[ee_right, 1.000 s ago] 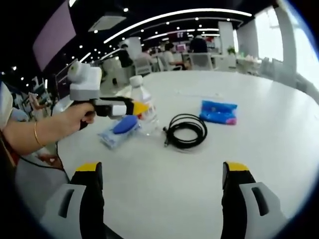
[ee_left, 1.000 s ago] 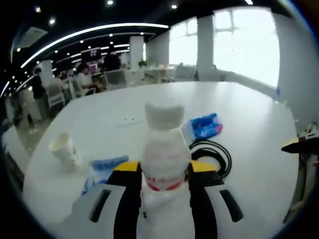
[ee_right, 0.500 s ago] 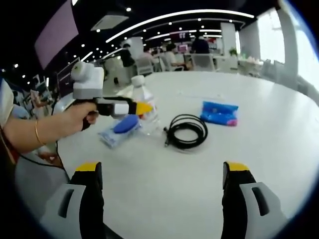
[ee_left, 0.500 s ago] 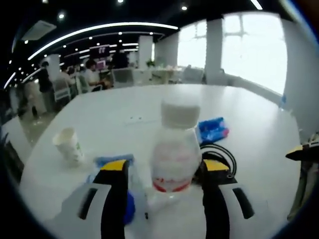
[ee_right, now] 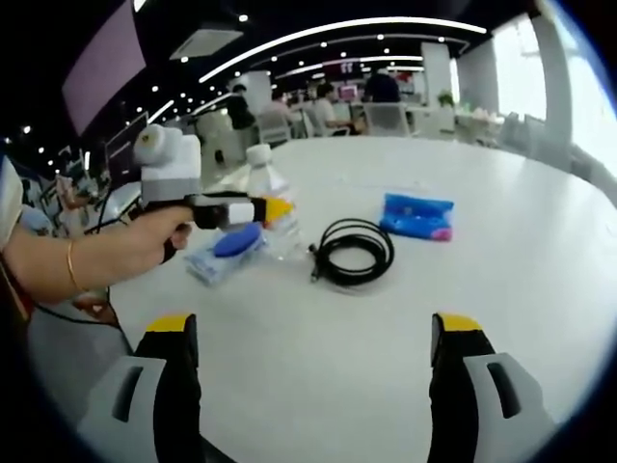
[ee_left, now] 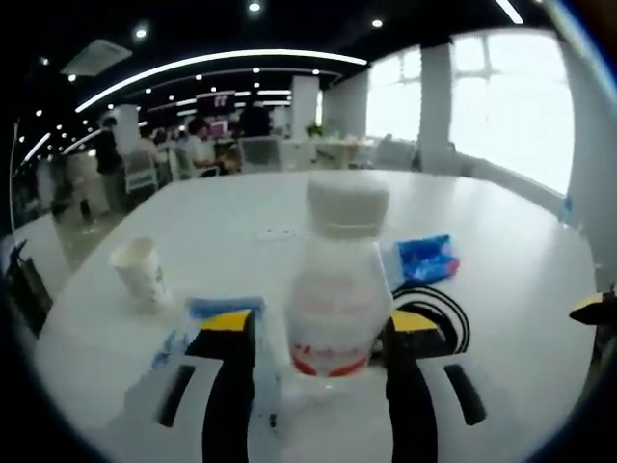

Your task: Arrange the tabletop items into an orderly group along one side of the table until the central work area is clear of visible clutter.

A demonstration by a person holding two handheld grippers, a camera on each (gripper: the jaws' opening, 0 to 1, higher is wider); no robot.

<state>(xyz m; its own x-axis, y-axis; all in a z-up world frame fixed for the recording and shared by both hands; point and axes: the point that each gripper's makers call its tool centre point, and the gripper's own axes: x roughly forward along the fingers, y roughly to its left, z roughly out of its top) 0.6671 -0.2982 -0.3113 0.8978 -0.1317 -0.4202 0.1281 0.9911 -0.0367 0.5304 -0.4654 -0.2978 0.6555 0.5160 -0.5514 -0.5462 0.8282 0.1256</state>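
Across a broad white counter [ee_right: 501,289] in an open office, curved strips of ceiling light are glowing overhead and tall windows are glaring on the right, washing out whatever is beyond them. Seated people are showing as small dim figures at the far desks.

In the left gripper view the left hand-held gripper [ee_left: 318,333] is standing with its jaws spread on either side of a clear water bottle [ee_left: 337,289]; they look apart from the bottle, though the blur is making contact hard to judge. A paper cup [ee_left: 140,273] is sitting to the far left, a blue packet [ee_left: 427,258] to the far right, and a black coiled cable [ee_left: 439,313] is partly hiding behind the bottle and the right jaw. A blue-and-clear wrapper [ee_left: 217,311] is lying just behind the left jaw, cut off by it.

In the right gripper view the right hand-held gripper [ee_right: 313,333] is hovering wide open over bare counter, while a hand [ee_right: 159,236] is holding the left one at the bottle.
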